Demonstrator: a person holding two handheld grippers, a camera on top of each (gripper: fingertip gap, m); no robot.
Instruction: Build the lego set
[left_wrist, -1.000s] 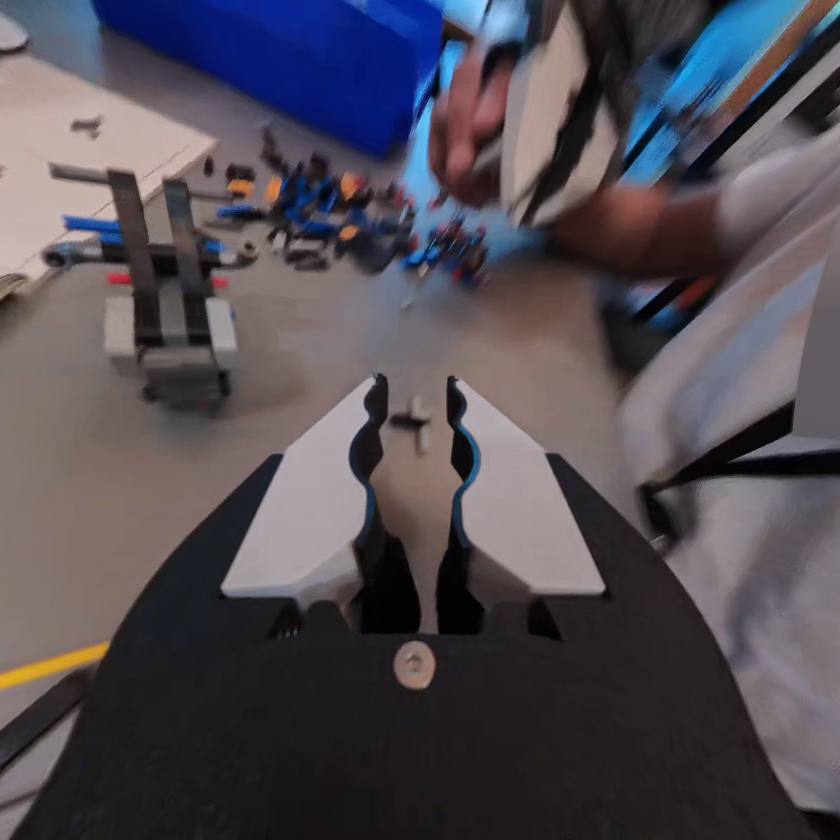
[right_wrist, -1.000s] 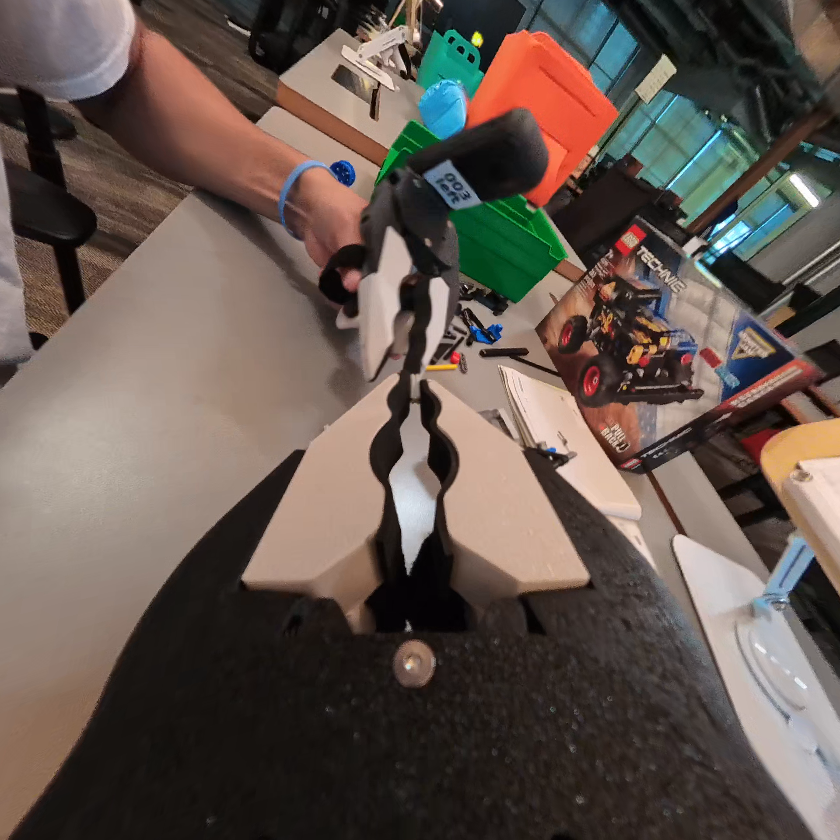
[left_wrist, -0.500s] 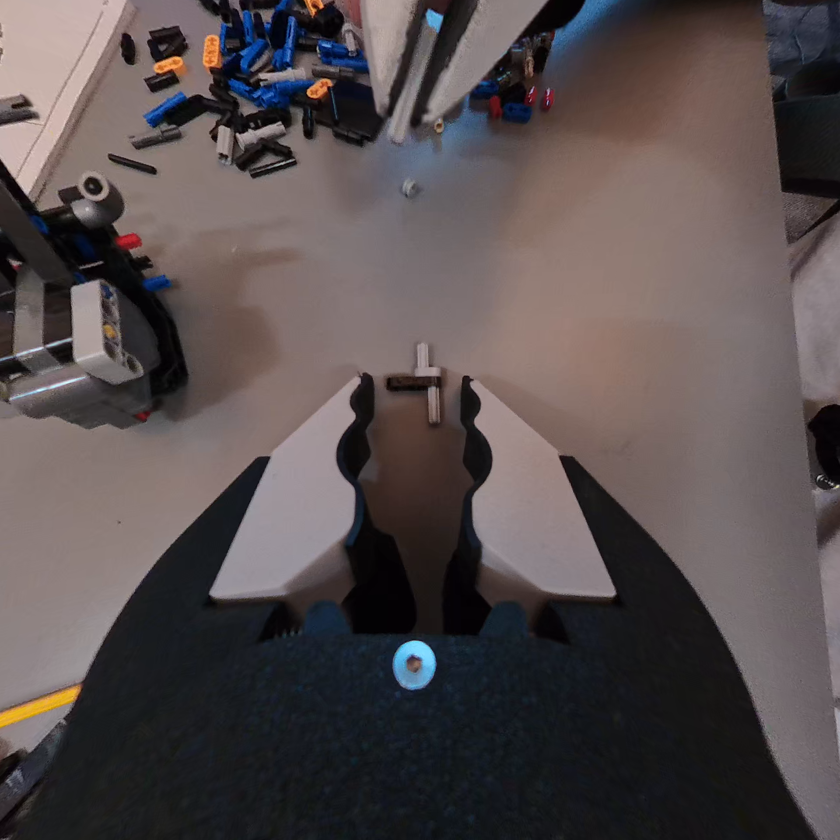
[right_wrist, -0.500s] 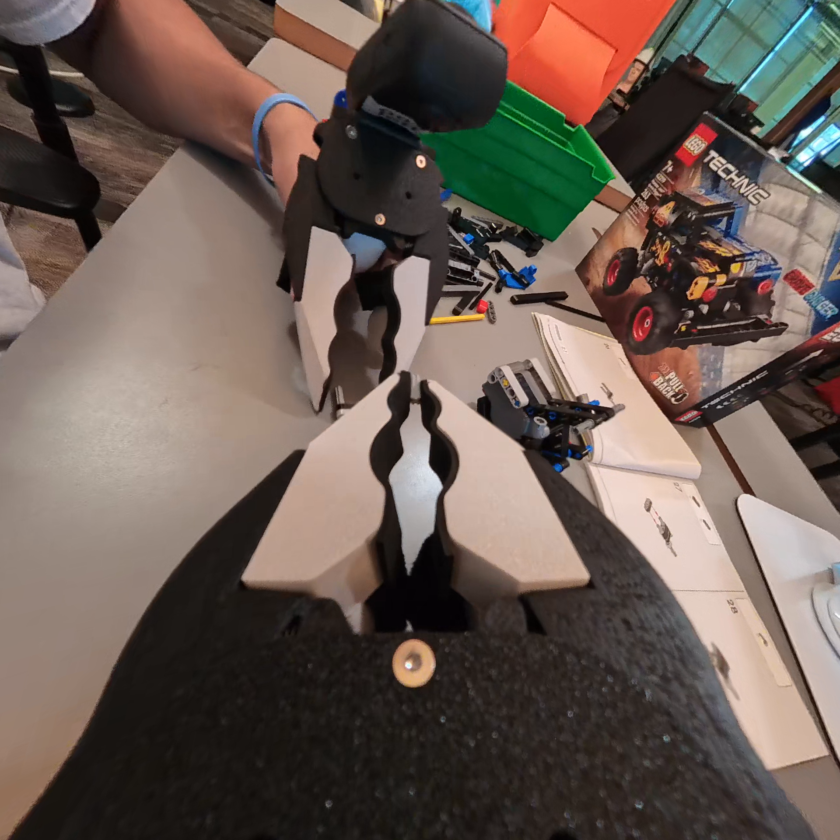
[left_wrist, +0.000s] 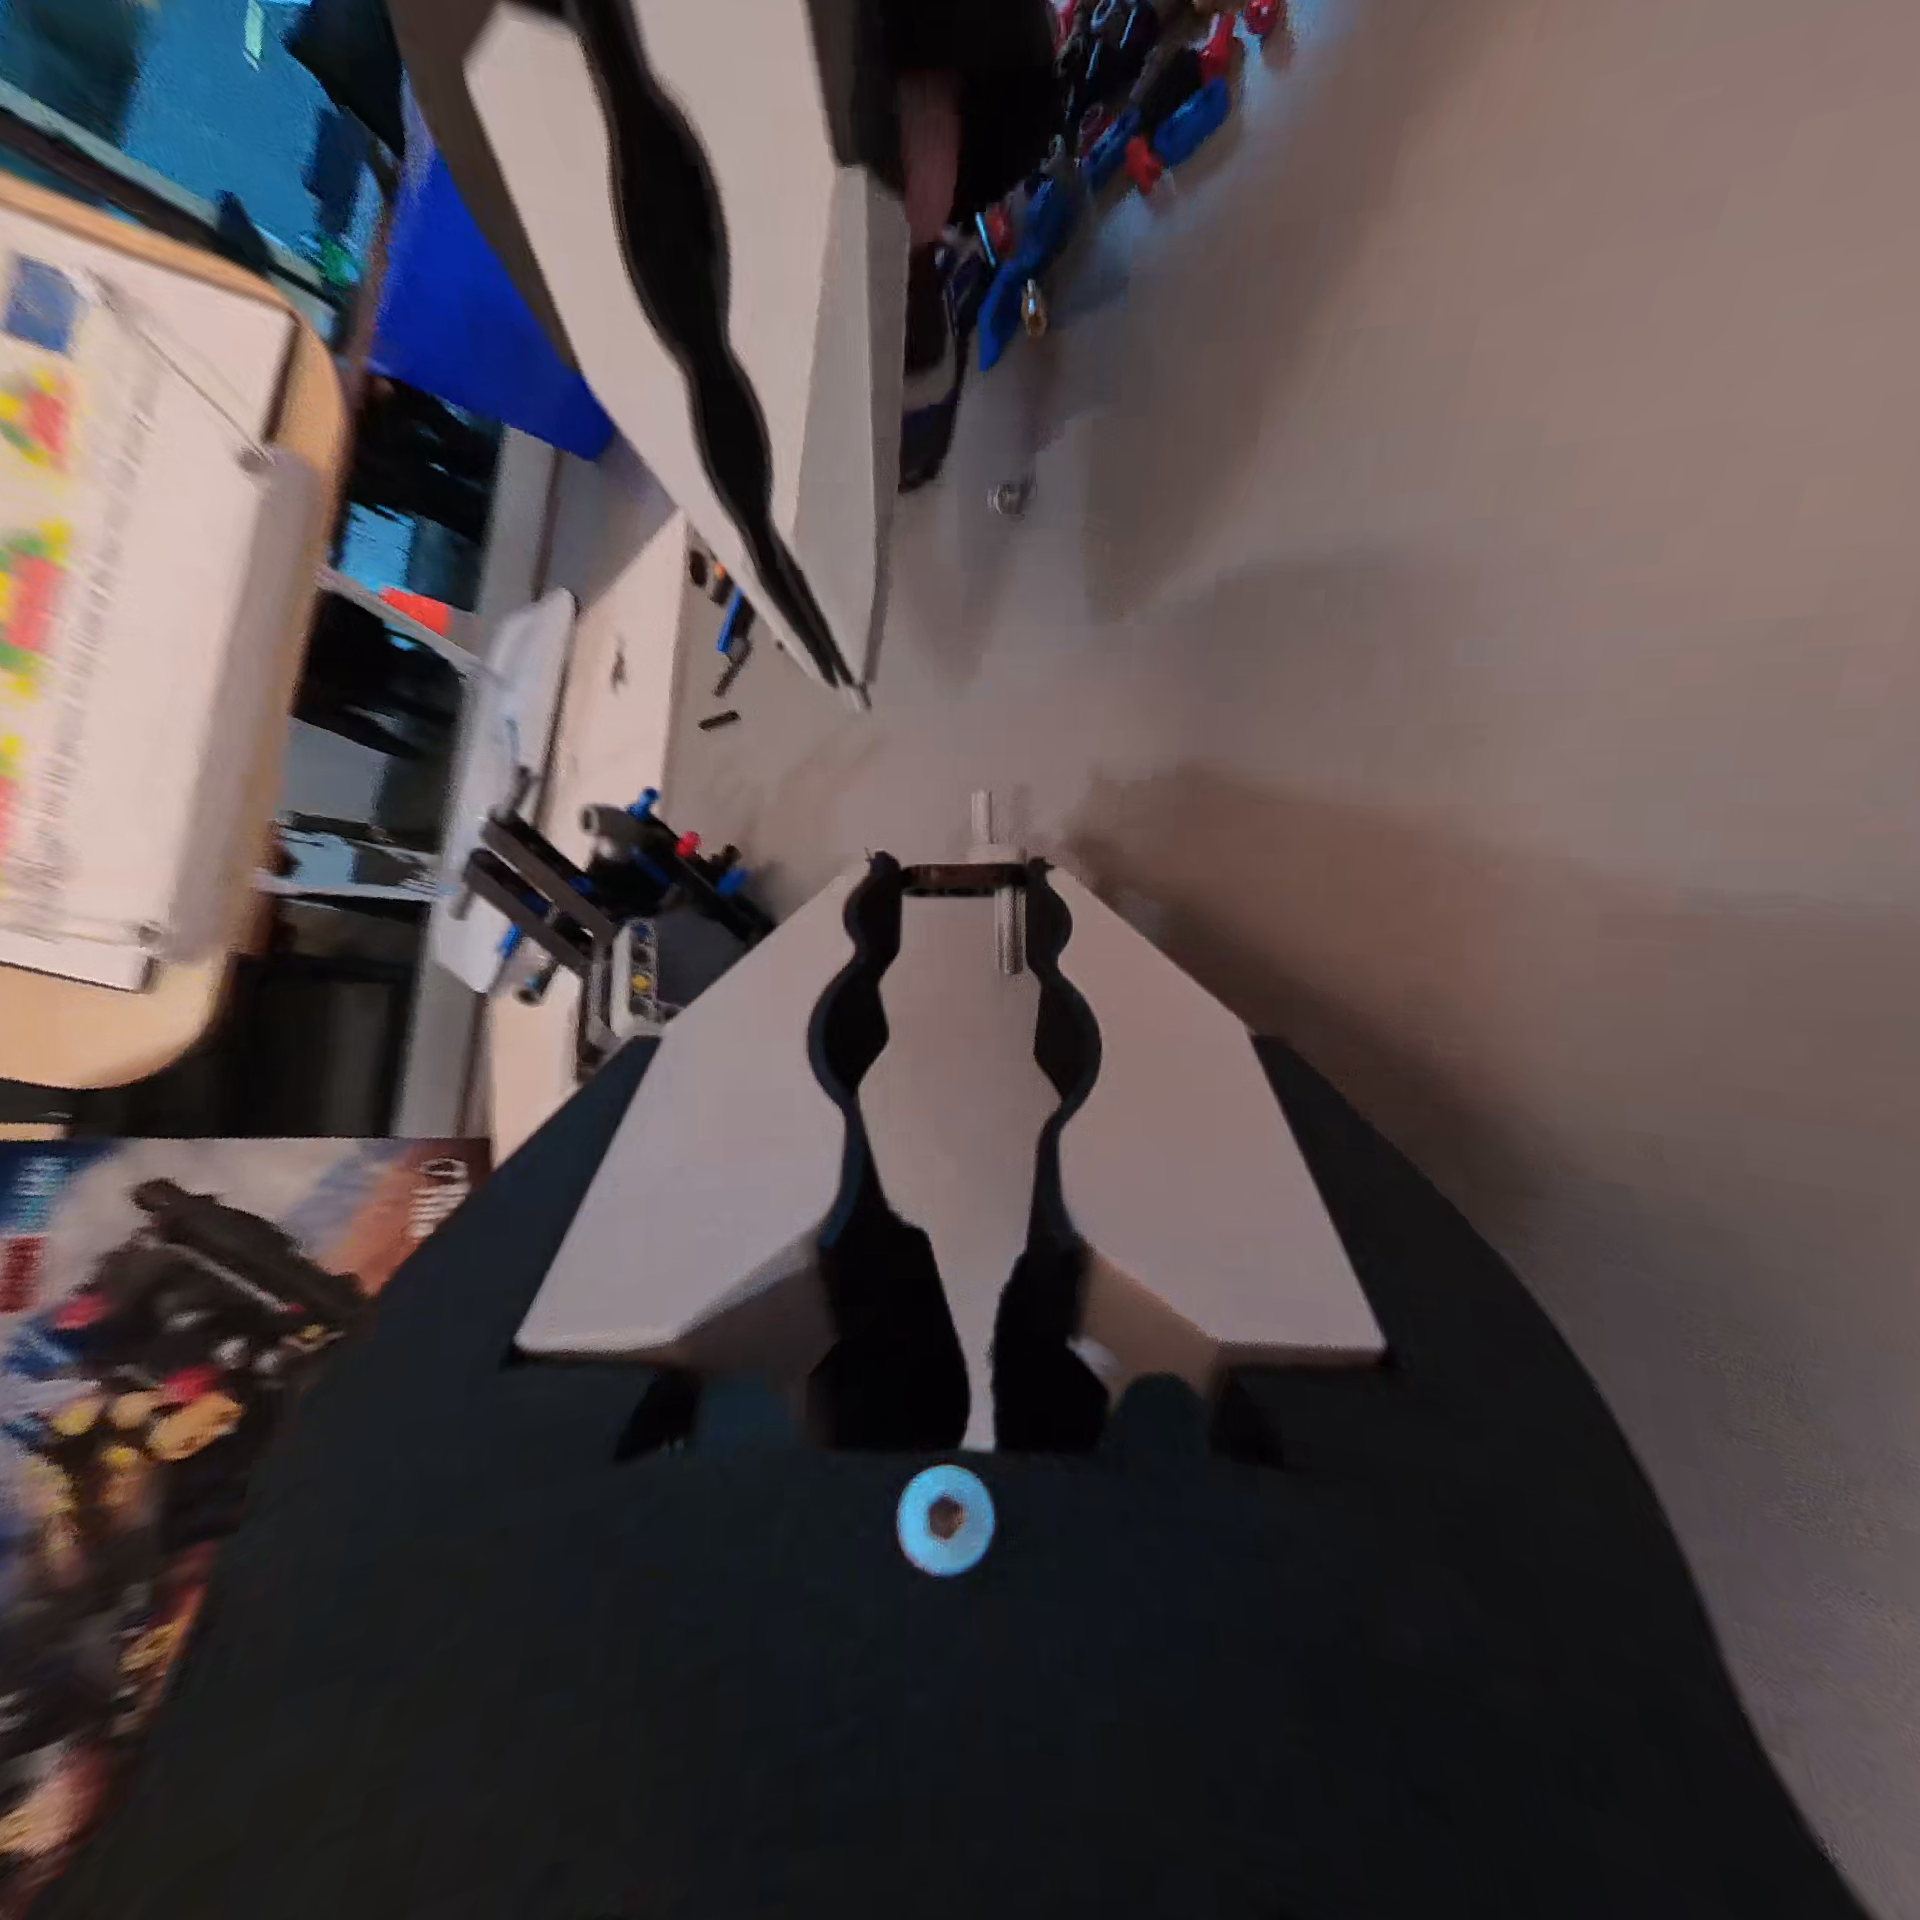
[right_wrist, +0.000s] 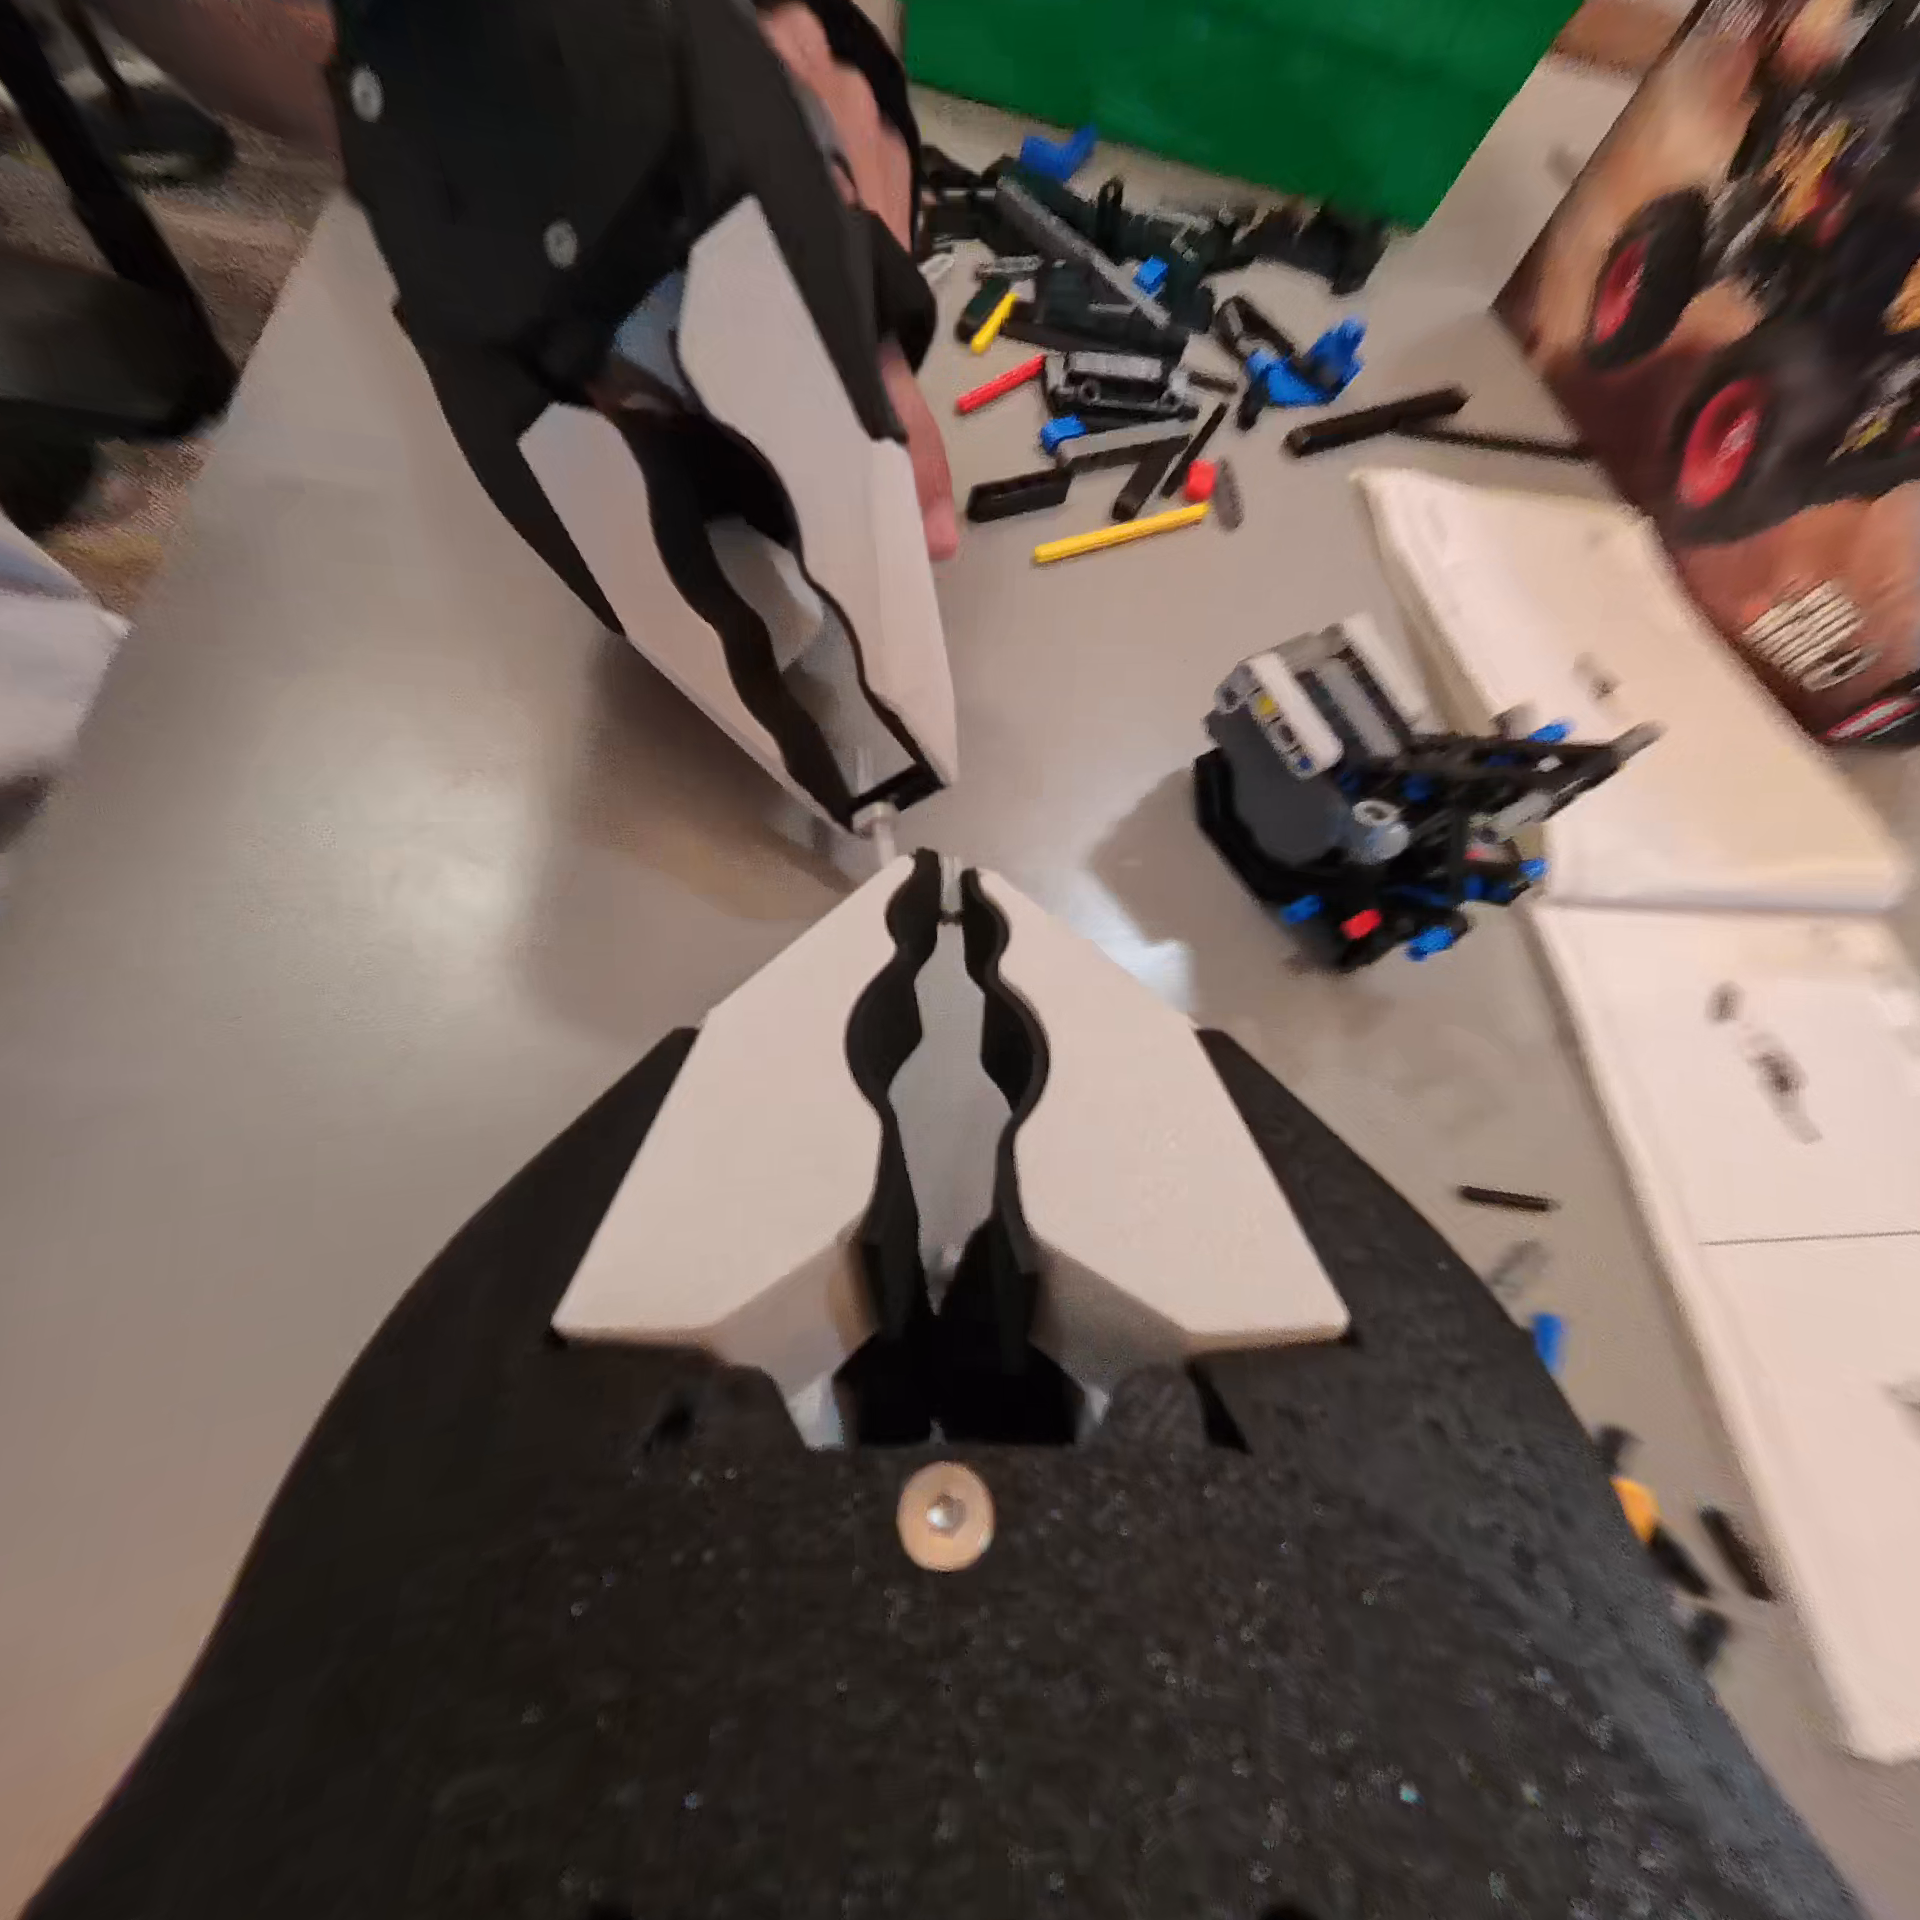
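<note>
The left gripper (left_wrist: 956, 878) clamps a small black piece with a grey axle (left_wrist: 961, 878) between its fingertips, just above the grey table (left_wrist: 1507, 727). The right gripper (right_wrist: 940, 883), jaws nearly closed, pinches a thin grey pin (right_wrist: 948, 883) at its tips, almost meeting the left gripper. To the right stands the part-built model (right_wrist: 1371, 800), beside white instruction sheets (right_wrist: 1714, 1039). Loose pieces (right_wrist: 1122, 395) lie scattered farther back, before a green bin (right_wrist: 1226, 83). The set's box (right_wrist: 1766, 343) stands at the far right.
</note>
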